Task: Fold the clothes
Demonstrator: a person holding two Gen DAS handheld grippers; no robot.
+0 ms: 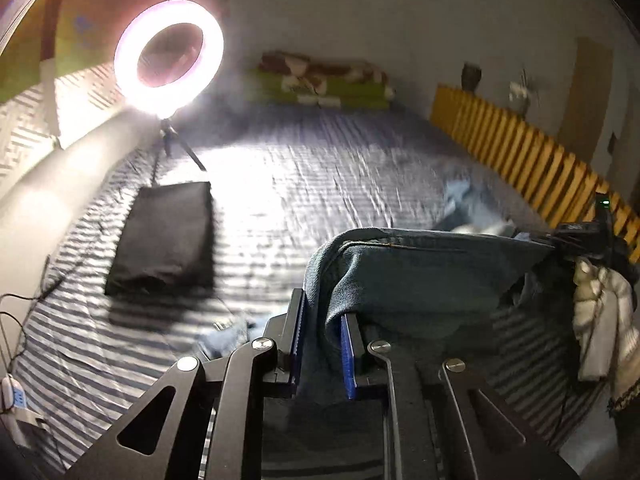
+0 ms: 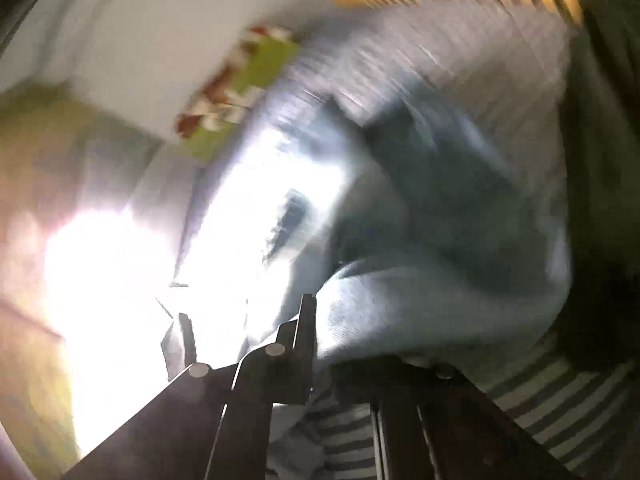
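Blue jeans (image 1: 420, 276) lifted above bed.

right wrist view motion-blurred, jeans (image 2: 420, 208) smeared

a lit ring light (image 1: 169, 54) on a small tripod glares at the upper left of the left wrist view, washing out the striped bed sheet (image 1: 304, 184) below it. a pale grey wall (image 1: 380, 12) fills the top. green patterned bedding (image 1: 320, 84) lies at the far end of the bed, and a yellow slatted rail (image 1: 520, 152) runs down the right side
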